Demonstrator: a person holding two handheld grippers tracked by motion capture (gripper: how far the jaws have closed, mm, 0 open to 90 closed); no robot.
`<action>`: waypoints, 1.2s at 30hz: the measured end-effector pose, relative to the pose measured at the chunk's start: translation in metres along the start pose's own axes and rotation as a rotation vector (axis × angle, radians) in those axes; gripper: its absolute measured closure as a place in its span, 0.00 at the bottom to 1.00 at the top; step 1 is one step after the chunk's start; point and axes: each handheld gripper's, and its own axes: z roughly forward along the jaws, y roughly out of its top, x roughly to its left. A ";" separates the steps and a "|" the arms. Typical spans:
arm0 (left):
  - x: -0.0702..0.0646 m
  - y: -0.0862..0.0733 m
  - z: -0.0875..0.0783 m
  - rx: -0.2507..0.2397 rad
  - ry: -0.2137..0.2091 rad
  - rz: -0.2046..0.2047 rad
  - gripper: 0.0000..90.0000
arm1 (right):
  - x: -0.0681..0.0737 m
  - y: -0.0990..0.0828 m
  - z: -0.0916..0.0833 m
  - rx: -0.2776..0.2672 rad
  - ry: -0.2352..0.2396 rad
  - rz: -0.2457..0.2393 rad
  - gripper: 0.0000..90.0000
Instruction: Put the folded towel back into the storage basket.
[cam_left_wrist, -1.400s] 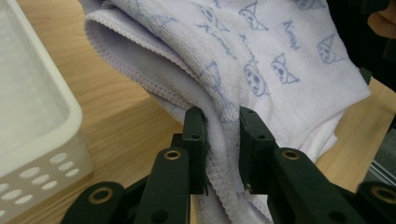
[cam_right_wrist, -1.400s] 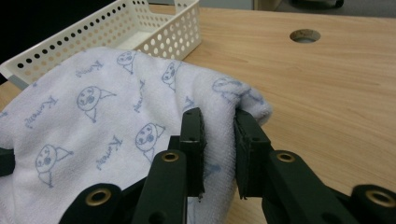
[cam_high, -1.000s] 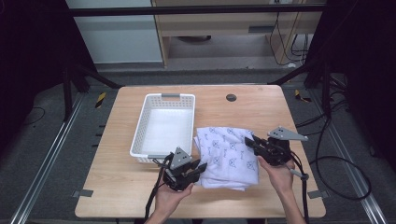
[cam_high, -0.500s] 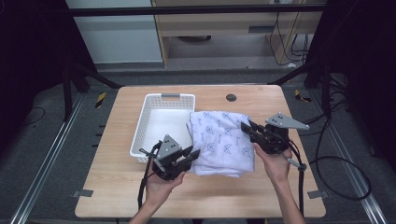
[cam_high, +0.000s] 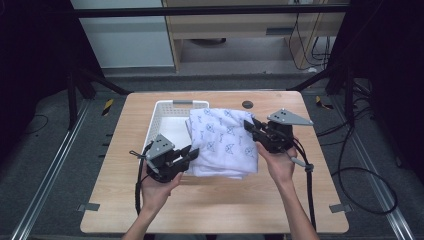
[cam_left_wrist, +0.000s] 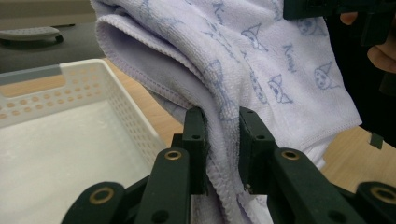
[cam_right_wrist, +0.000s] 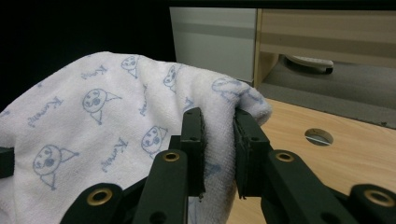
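Left gripper (cam_high: 191, 153): jaws pinched on the folded towel's (cam_high: 225, 140) near edge.
Right gripper (cam_high: 250, 126): jaws clamped on the towel's far corner.
Hands: raised, towel partly over the basket (cam_high: 165, 107).

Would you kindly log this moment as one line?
left gripper: shut on towel | right gripper: shut on towel | towel: lifted, partly over basket

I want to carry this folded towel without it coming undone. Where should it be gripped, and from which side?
Grip the folded towel at its two opposite edges, one gripper from each side, as here: the left gripper pinches the thick stacked edge near the basket, the right gripper the far right edge. Clamping all layers at the folds probably keeps it from opening.
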 end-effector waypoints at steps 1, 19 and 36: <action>0.003 0.001 -0.001 -0.003 0.006 -0.003 0.83 | 0.001 0.002 0.002 -0.003 0.001 -0.002 0.85; 0.045 0.006 -0.023 -0.057 0.093 -0.070 0.83 | 0.034 0.036 0.049 -0.031 0.030 -0.037 0.85; 0.089 0.003 -0.040 -0.081 0.195 -0.133 0.83 | 0.064 0.049 0.100 -0.027 0.052 -0.069 0.85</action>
